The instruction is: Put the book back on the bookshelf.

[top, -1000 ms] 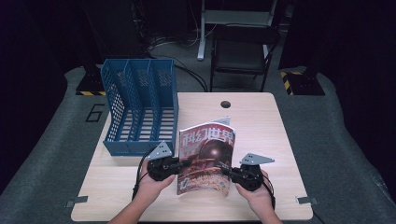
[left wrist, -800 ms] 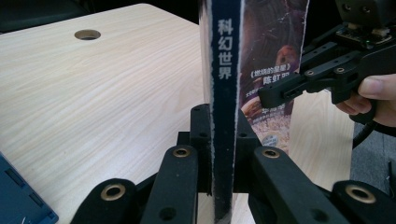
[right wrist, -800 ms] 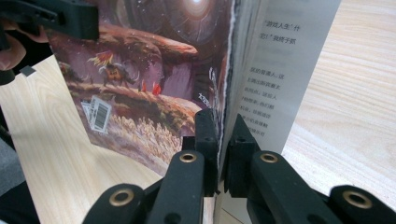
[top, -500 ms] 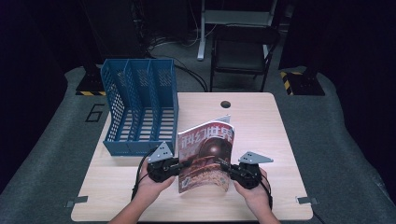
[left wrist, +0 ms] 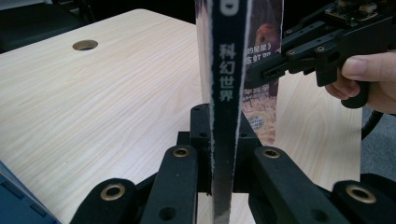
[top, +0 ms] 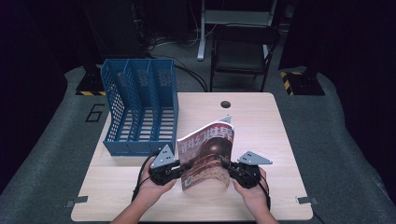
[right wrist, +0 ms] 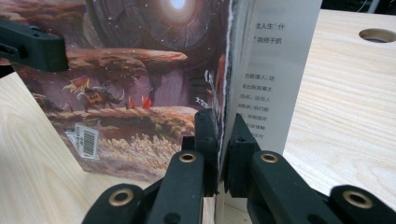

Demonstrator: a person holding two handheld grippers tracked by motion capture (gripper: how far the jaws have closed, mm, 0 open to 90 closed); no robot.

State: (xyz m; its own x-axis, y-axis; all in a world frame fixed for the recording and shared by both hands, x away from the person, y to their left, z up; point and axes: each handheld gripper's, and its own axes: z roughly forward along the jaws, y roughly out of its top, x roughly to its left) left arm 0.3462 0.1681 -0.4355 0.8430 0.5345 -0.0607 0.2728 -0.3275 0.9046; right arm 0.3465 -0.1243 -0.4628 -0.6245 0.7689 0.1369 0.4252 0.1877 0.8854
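Blue file rack (top: 140, 109) just left of magazine (top: 208, 154), nothing between; magazine upright near counter (top: 261, 121) front, clamped by left fingers (top: 181, 169) at spine, right fingers (top: 228, 164) at page edge; raised steeper than before

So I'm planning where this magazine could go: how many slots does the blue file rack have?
3. The blue file rack lies on the table's left side. Its slots run side by side: left, middle and right. All look empty, though the mesh walls hide parts.
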